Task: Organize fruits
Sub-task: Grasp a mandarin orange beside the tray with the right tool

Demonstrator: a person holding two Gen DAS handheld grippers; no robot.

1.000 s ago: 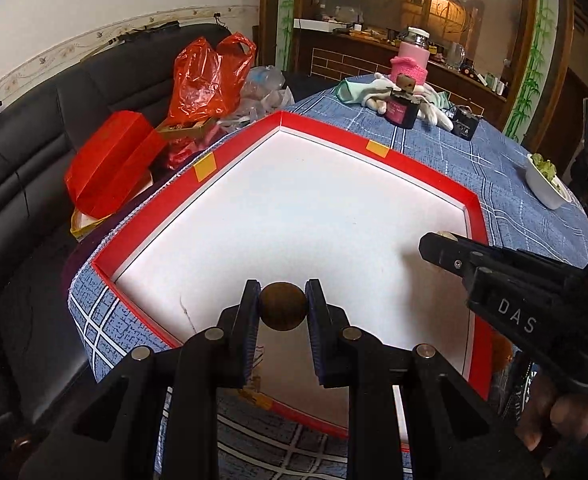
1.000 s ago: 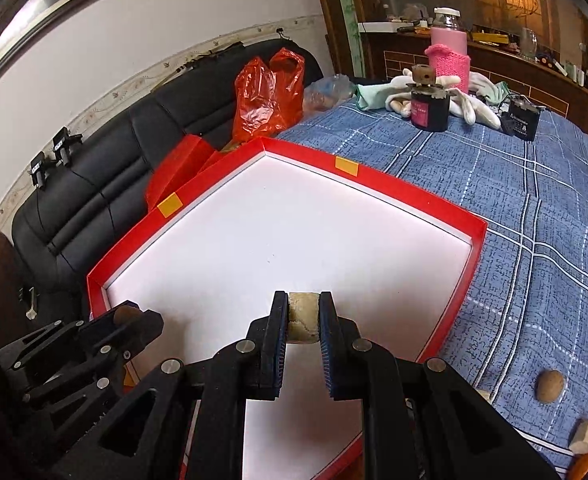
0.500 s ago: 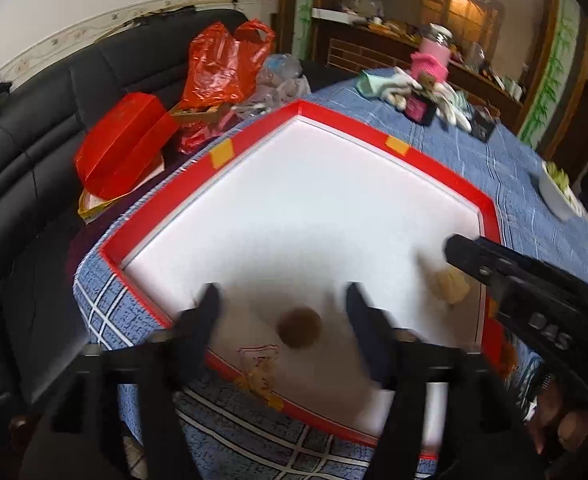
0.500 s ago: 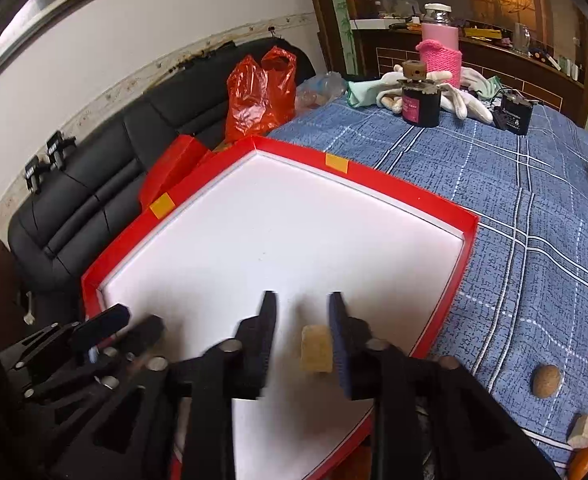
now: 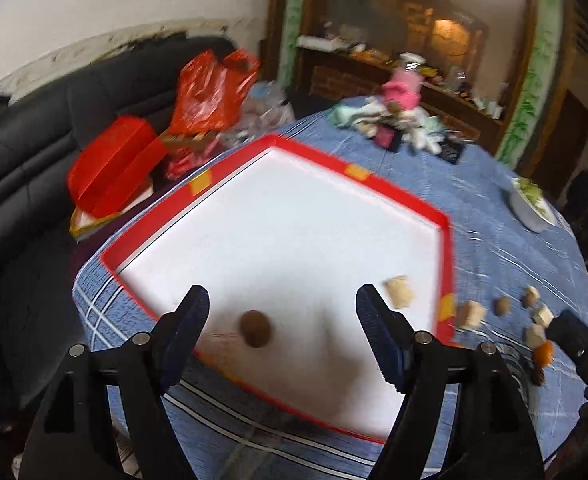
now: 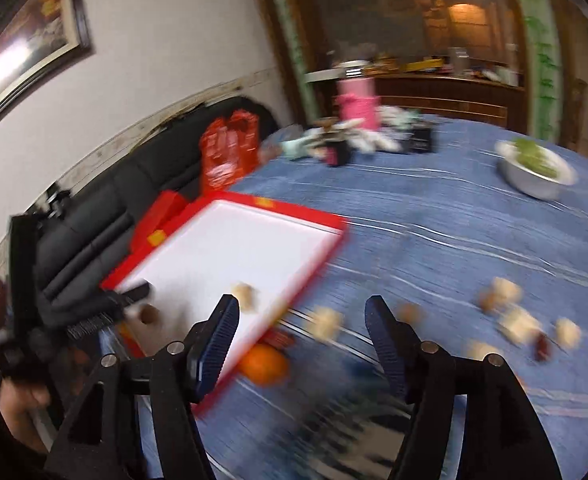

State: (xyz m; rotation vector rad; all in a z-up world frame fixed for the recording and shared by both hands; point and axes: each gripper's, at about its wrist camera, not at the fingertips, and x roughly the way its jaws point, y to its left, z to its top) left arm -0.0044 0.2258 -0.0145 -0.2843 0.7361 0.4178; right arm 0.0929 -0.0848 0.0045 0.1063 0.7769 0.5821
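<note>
A red-rimmed white tray [image 5: 446, 240] sits on the blue checked cloth. My left gripper [image 5: 282, 308] hangs open over its near edge. A round brown fruit [image 5: 256, 329] lies loose on the tray floor between the jaws, and no pad touches it. A beige chunk [image 5: 400, 292] rests near the tray's right rim. My right gripper [image 6: 302, 302] is beyond that rim, above the cloth, with its jaws opening and nothing pressed between them. Below it are a beige piece [image 6: 326, 322] and an orange fruit [image 6: 264, 364]. The right wrist view is blurred.
Several beige and brown pieces [image 5: 534, 316] are scattered on the cloth right of the tray. A white bowl of greens [image 6: 534, 172] stands further back. A pink bottle and clutter [image 5: 402, 96] are at the far side. Red bags [image 5: 214, 92] lie on the black sofa.
Both grippers opened and let go: the brown fruit and the beige chunk now lie in the tray. The right gripper swung right, off the tray and over the cloth. The left one drew back a little.
</note>
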